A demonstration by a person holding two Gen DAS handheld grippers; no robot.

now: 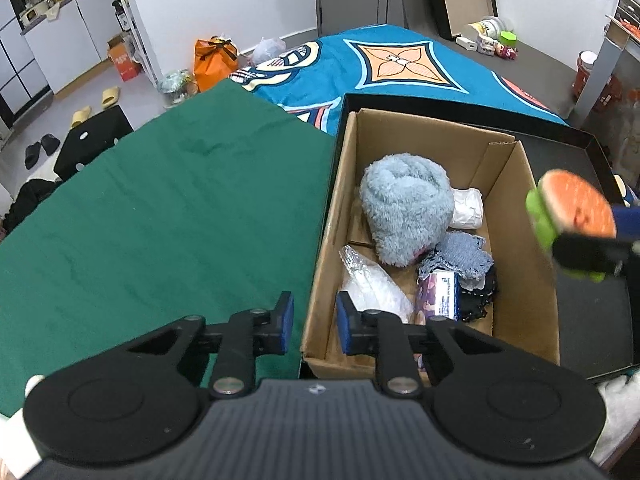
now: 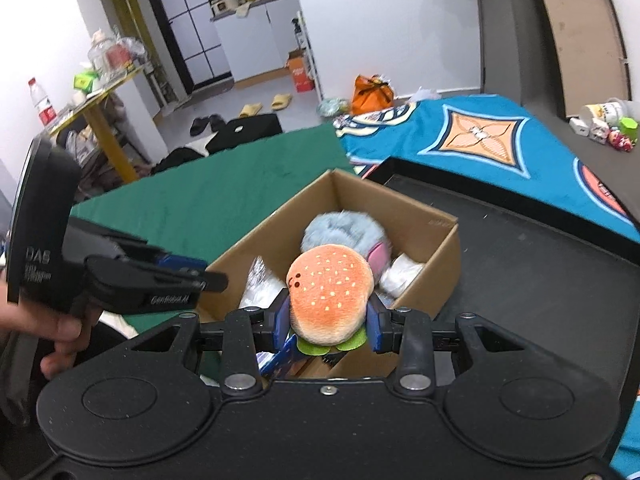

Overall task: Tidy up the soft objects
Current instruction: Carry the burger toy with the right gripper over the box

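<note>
Above the cardboard box (image 2: 424, 248), a soft burger toy (image 2: 330, 294) is squeezed in the right gripper (image 2: 329, 326). Nothing is held by the left gripper (image 1: 315, 322), its jaws a little apart beside the box's near corner.

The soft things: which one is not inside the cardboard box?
The hamburger plush. The right gripper holds it above the cardboard box, while the fluffy blue bundle and the other soft items lie inside.
</note>
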